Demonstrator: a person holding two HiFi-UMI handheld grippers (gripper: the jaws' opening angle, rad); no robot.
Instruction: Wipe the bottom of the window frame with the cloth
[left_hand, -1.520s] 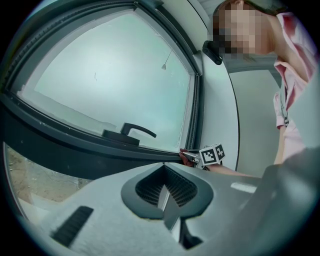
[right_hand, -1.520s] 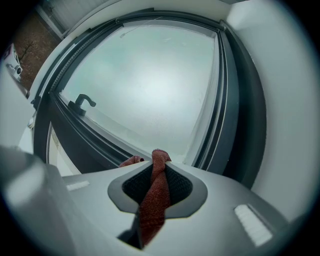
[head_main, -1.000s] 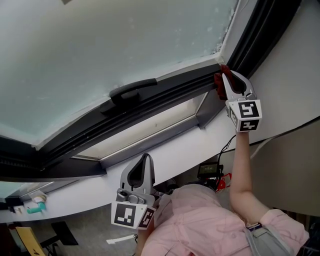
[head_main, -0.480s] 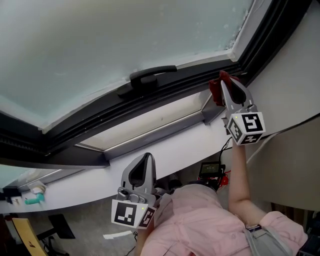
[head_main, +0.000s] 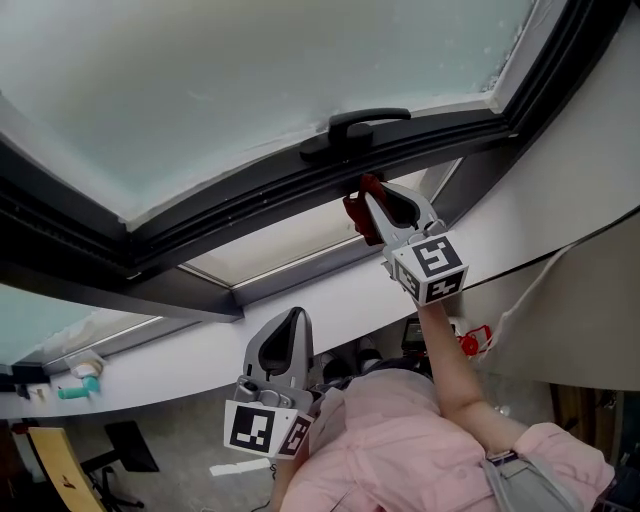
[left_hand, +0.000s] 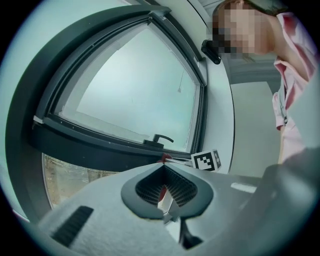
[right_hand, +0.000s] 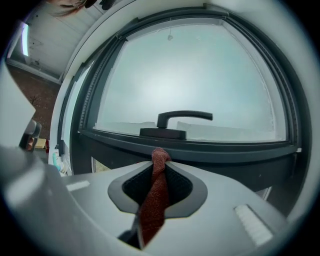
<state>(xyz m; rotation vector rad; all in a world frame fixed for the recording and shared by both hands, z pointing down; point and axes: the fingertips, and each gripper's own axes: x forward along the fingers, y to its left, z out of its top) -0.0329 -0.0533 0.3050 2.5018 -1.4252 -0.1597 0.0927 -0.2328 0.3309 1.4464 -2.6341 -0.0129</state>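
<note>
One nubby, ropy rust-red cloth (right_hand: 152, 200)

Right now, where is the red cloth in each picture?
Head view: cloth at centre, pinched in the right gripper, under the window handle.
Left gripper view: tiny red patch at centre, just below the handle.
Right gripper view: bottom centre, between the jaws.
Shared landmark: the dark handle.

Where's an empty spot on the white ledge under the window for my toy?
The ledge is bare from the small things at its far left end across to the middle. It's crowded under the handle, where the right gripper holds the cloth at the frame.
</note>
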